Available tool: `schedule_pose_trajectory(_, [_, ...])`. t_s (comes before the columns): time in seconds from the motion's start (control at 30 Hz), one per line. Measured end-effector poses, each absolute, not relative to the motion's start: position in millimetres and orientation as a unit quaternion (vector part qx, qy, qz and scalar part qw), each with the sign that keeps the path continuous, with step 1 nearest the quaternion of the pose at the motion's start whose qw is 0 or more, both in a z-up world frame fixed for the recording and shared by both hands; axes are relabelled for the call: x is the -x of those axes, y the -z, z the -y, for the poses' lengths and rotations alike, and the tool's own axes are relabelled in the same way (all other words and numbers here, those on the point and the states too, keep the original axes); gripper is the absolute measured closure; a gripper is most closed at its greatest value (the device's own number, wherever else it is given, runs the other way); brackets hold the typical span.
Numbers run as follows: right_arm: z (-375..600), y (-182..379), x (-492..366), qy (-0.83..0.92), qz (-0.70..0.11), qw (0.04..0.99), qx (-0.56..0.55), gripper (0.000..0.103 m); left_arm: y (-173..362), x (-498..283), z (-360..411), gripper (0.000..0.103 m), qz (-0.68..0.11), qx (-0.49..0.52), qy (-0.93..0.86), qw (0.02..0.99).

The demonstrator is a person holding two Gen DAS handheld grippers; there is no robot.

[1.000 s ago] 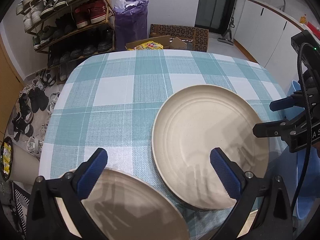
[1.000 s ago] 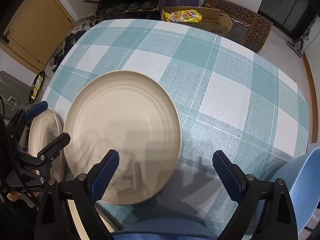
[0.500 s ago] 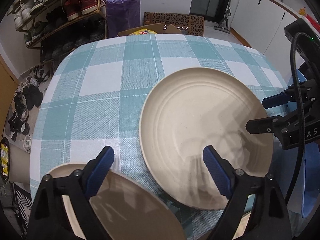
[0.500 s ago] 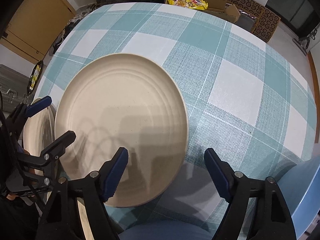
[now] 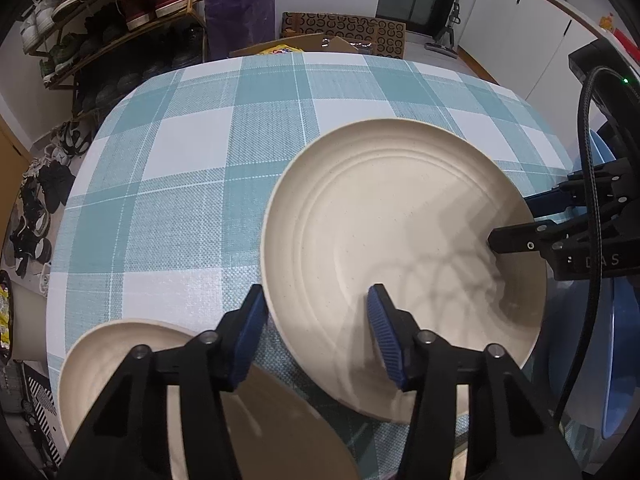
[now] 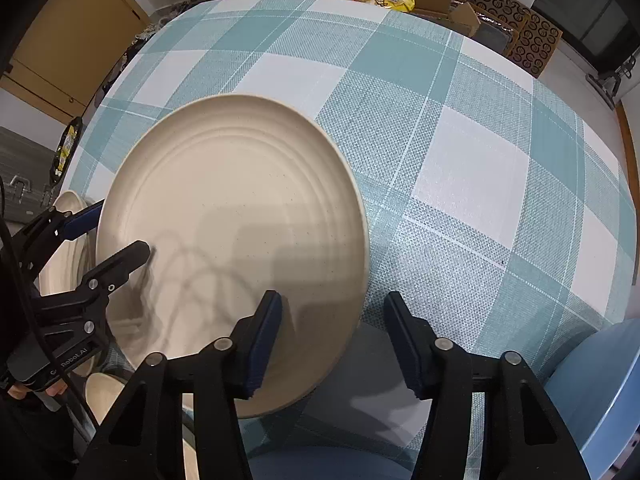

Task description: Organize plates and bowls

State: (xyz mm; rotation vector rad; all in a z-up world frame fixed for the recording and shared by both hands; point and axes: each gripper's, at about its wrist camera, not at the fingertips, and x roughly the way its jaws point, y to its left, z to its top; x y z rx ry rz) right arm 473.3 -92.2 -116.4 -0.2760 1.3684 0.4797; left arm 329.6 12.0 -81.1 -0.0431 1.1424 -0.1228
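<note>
A large cream plate [image 5: 400, 248] lies on the teal-and-white checked tablecloth [image 5: 192, 184] near the table's front edge; it also shows in the right wrist view [image 6: 232, 248]. My left gripper [image 5: 316, 332] is open and straddles the plate's near-left rim, one finger outside and one over the plate. My right gripper [image 6: 332, 336] is open and straddles the plate's near-right rim. A second cream plate [image 5: 120, 364] lies at the front left, under the left gripper; it also shows in the right wrist view [image 6: 68, 248].
A blue chair [image 6: 592, 396] stands at the table's front right. Behind the table are a shoe rack [image 5: 108, 12], a purple bag [image 5: 240, 4] and cardboard boxes [image 5: 344, 36]. The rim of another cream dish [image 6: 104, 396] shows at the bottom left of the right wrist view.
Both grippers have moved in toward the large plate and their jaws have narrowed, now straddling its rim on either side. The plates have not moved on the table.
</note>
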Motion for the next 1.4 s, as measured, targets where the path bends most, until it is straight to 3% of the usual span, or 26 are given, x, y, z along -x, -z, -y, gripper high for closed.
schedule_pose_trajectory(0.27, [89,116,-468,-0.220,-0.618,0.743,0.130,0.075,80,-328,-13,0.066,-0.541,0.019,0.052,0.839])
schedule_pose_trajectory(0.5, [87,115,-466,-0.213,-0.613,0.748,0.135,0.075,79,-327,-11,0.073,-0.536,0.008,0.047,0.843])
schedule_pose_trajectory(1.4, [95,83,-446,-0.208,-0.582,0.773,0.141,0.076,43,-313,-19,0.074,-0.495,0.017,0.039,0.868])
